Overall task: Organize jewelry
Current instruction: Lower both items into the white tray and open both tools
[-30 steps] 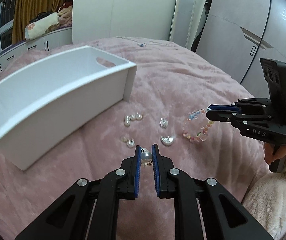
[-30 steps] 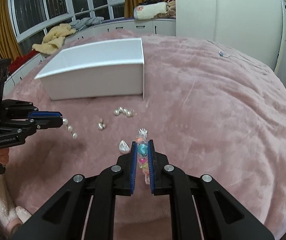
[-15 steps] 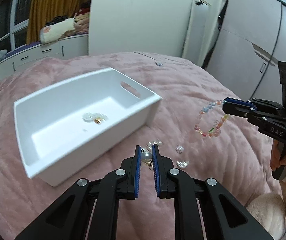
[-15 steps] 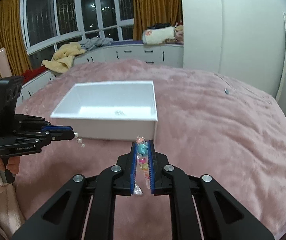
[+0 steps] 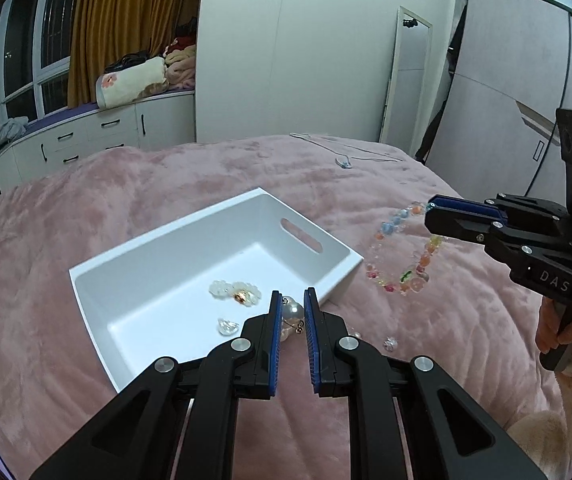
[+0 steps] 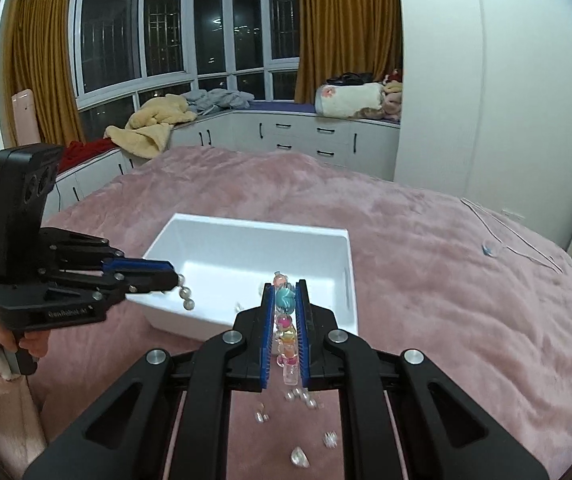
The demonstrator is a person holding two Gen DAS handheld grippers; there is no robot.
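A white box (image 5: 326, 268) (image 6: 350, 268) sits on the pink bedspread. Inside it lie a flower-shaped clear piece (image 5: 235, 290) and a small crystal (image 5: 226, 325). My left gripper (image 5: 291, 303) is shut on a pearl earring (image 5: 293, 311) and hangs over the box's near corner. In the right wrist view the same gripper (image 6: 174, 278) dangles the pearls (image 6: 186, 298) at the box's left edge. My right gripper (image 6: 286, 288) is shut on a colourful bead bracelet (image 6: 286, 320); the bracelet (image 5: 400, 254) hangs as a loop to the right of the box.
Loose pearls (image 6: 300, 396), a clear stone (image 6: 299, 457) and a sparkly piece (image 6: 330, 439) lie on the pink bedspread (image 6: 466, 280) below my right gripper. A thin chain necklace (image 5: 344, 160) lies at the bed's far side. Cabinets and wardrobes ring the bed.
Both grippers rose off the bedspread with their jewelry and moved toward the white box, whose inside now shows. The bracelet lifted clear and hangs free.
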